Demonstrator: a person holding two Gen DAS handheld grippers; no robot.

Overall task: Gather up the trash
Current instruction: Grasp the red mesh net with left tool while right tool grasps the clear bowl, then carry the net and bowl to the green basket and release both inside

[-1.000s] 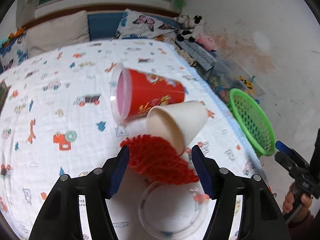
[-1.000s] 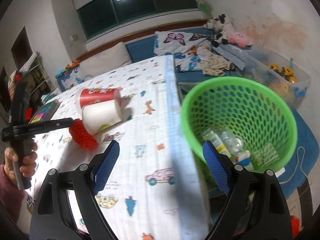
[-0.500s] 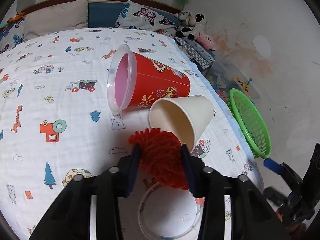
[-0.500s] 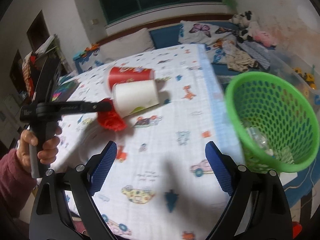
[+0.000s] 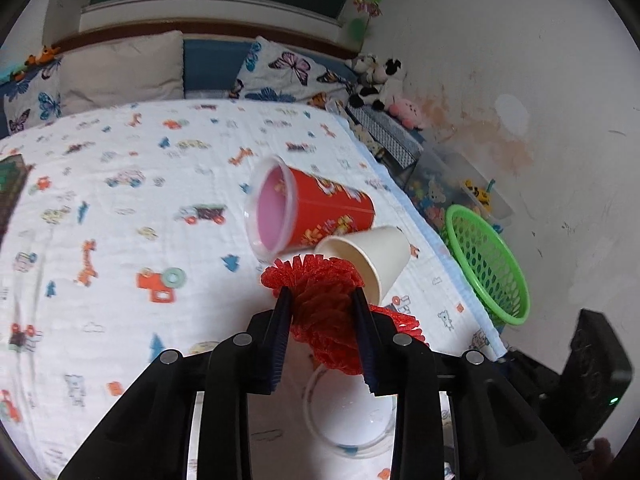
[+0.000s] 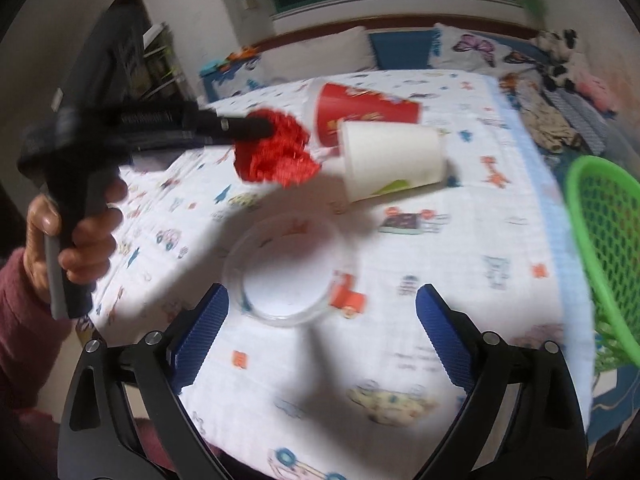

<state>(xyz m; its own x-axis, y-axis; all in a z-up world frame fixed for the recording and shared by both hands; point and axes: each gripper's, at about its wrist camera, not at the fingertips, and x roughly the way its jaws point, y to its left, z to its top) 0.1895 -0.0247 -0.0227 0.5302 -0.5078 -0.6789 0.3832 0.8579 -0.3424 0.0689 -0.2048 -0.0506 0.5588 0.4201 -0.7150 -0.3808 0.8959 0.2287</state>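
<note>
Just in front of the clear plastic lid [image 6: 286,272], the right gripper [image 6: 322,330] hangs over the printed bedsheet [image 5: 120,220] with its blue-padded jaws spread wide and nothing between them. The lid lies flat on the sheet, and that is our landmark. In the left wrist view the left gripper's own fingers cut across the lid [image 5: 352,420], so only part of its rim shows.

Above the lid's far edge, the left gripper [image 5: 322,312] is clamped tight on the red honeycomb paper decoration [image 5: 320,308], and it's squeezed hard, ruffles bulging out past both pads. From the right wrist view the decoration [image 6: 276,152] is lifted off the sheet, held in the air, though motion blur smears its edges. The left hand [image 6: 76,232] grips the handle, pink sleeve showing at the wrist.

Just beyond the lid, two cups lie on their sides: one white paper cup [image 5: 374,260], mouth toward the decoration, and right behind it, touching, one red printed cup [image 5: 316,216] with a pale pink inside. Whether either holds anything, I cannot tell.

Right of the lid, off the edge of the bed, sits one green mesh basket [image 5: 486,268]; in the right wrist view it is cut off by the frame [image 6: 604,248] and its contents are not readable.

Far beyond the lid, pillows with butterfly prints [image 5: 288,76] and stuffed toys [image 5: 380,80] line the wall, and their count is hard to make out.
</note>
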